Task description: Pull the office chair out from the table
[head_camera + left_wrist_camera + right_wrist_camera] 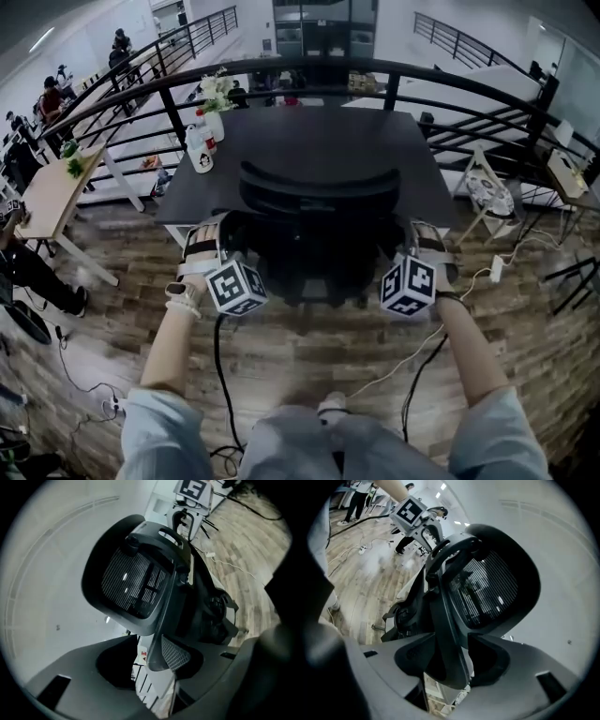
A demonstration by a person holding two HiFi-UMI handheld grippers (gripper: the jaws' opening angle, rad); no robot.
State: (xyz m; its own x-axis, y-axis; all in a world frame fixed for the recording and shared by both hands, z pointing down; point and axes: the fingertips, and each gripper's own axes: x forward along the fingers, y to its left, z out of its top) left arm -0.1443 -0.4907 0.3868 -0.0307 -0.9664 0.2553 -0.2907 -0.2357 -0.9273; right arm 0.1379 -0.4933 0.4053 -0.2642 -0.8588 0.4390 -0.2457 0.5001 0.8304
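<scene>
A black mesh-backed office chair (319,192) stands tucked against the near edge of a dark table (319,131). My left gripper (202,246) is at the chair's left side and my right gripper (427,242) at its right side, both rolled sideways. In the left gripper view the jaws (157,667) stand open around a black bar of the chair frame (164,620), with a gap beside it. The right gripper's jaws (450,667) likewise stand open, straddling the chair's frame bar (447,630) below the mesh back (487,588).
White bottles and a vase of flowers (204,141) stand at the table's left edge. A curved black railing (309,67) runs behind the table. Cables and a power strip (497,270) lie on the wooden floor. A wooden desk (52,192) stands at left.
</scene>
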